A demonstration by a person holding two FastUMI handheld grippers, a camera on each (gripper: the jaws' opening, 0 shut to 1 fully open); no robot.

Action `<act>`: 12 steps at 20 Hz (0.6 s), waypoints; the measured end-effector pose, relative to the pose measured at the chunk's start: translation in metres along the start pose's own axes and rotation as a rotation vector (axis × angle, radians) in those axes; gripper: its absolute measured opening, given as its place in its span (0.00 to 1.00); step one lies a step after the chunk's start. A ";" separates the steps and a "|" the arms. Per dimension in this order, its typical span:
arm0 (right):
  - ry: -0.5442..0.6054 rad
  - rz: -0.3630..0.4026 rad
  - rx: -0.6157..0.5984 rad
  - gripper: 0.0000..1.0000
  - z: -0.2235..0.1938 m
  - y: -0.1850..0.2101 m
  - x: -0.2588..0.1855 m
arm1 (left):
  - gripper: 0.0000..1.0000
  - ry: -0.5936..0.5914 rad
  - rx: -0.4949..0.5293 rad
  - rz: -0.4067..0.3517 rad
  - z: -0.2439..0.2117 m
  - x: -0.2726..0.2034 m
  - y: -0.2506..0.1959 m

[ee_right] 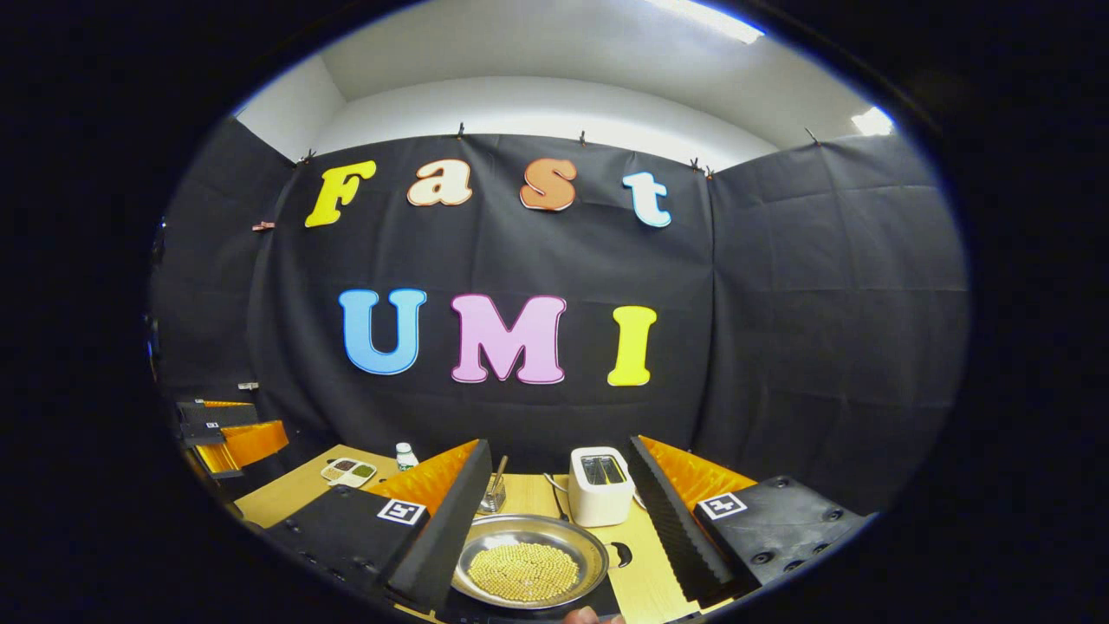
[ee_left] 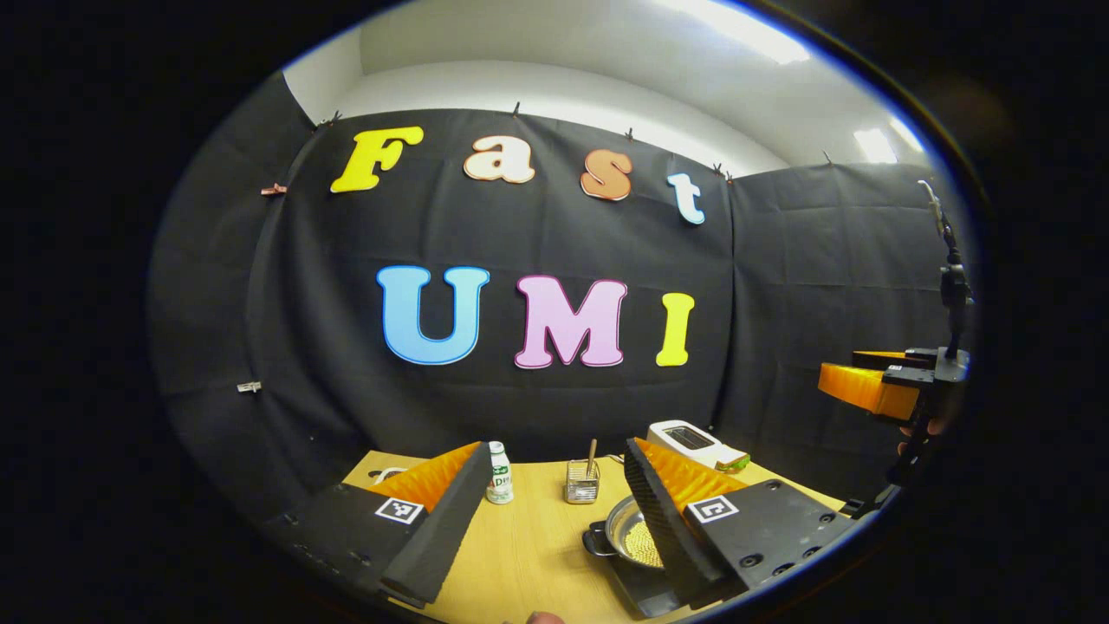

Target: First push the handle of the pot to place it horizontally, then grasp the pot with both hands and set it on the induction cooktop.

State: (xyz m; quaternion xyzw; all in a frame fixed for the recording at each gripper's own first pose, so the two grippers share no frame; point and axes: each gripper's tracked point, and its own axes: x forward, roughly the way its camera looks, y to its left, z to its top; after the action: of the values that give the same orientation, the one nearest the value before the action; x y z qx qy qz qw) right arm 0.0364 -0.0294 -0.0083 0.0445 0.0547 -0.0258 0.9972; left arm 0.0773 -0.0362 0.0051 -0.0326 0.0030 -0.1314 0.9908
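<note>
Both grippers hang above the worktop [ee_left: 528, 555] with fingers spread apart, grasping nothing: the left gripper [ee_left: 554, 511], the right gripper [ee_right: 559, 511]. At the near edge sits the pot [ee_right: 528, 572], holding yellow beads. Farther back stands a white toaster [ee_right: 599, 485].

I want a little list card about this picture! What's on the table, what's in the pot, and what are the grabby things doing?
table: light wooden top
pot: shiny metal pot with black side handles, sitting on a dark flat surface
inside pot: small yellow grains
behind pot: white toaster, wire holder with a utensil
also there: small white bottle, tray with little compartments
left hand-held gripper: open, above the table, holding nothing
right hand-held gripper: open, above the pot, holding nothing
</note>
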 end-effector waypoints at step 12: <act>0.002 0.003 0.023 0.97 0.002 0.009 -0.010 | 0.94 -0.036 0.026 0.019 0.011 -0.021 0.010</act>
State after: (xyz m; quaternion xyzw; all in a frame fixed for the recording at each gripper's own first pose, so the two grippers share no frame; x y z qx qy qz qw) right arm 0.0276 -0.0200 -0.0045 0.0559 0.0552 -0.0248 0.9966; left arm 0.0596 -0.0207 0.0153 -0.0222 -0.0161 -0.1213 0.9922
